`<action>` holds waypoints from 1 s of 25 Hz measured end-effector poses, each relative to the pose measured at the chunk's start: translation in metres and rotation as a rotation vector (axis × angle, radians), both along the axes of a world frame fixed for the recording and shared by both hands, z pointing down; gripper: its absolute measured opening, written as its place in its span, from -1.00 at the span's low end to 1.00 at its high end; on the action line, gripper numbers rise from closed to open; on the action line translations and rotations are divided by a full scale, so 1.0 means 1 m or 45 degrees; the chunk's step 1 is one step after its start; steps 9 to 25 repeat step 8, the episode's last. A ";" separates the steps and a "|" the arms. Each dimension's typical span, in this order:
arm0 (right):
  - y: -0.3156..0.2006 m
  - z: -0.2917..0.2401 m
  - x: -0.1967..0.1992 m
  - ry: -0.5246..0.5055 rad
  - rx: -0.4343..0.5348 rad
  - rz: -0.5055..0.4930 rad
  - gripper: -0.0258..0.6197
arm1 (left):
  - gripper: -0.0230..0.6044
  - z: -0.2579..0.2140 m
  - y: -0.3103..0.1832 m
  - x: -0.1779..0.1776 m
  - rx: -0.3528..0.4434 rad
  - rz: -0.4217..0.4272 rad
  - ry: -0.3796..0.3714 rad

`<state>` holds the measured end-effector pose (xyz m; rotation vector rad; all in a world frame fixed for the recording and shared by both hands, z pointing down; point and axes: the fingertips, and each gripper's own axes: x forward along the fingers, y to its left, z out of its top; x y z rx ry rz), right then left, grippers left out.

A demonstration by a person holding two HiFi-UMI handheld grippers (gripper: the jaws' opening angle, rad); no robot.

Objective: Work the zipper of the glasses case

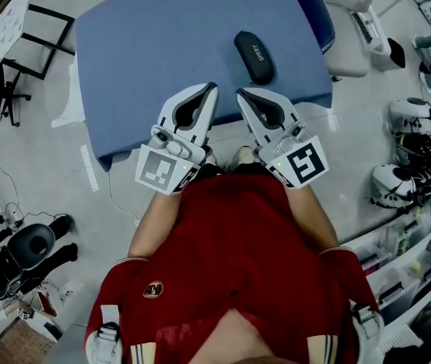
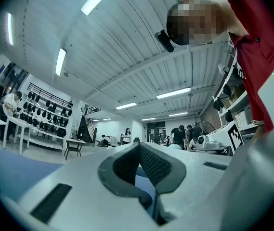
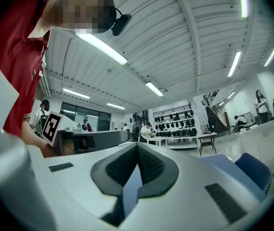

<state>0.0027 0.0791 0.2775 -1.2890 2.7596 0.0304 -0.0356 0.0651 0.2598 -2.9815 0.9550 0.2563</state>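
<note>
A black oval glasses case (image 1: 254, 56) lies on the blue table (image 1: 162, 44), toward its right side, closed as far as I can tell. My left gripper (image 1: 213, 88) is shut with nothing in it, its tips over the table's near edge, left of and nearer than the case. My right gripper (image 1: 240, 93) is also shut and empty, just in front of the case's near end, apart from it. The left gripper view has the left gripper (image 2: 139, 145) with pads together, aimed level across the room. The right gripper (image 3: 137, 146) looks the same in its own view. Neither gripper view shows the case.
A white chair with a dark blue seat (image 1: 336, 14) stands at the table's right. Helmets and gear (image 1: 412, 142) crowd the floor at the right; black equipment (image 1: 18, 249) sits lower left. A folding table (image 1: 18, 21) stands at the left. People stand far off (image 2: 185, 136).
</note>
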 end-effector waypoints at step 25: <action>-0.012 0.002 -0.020 0.009 -0.004 0.021 -0.93 | -0.90 0.001 -0.012 -0.018 0.003 0.034 0.020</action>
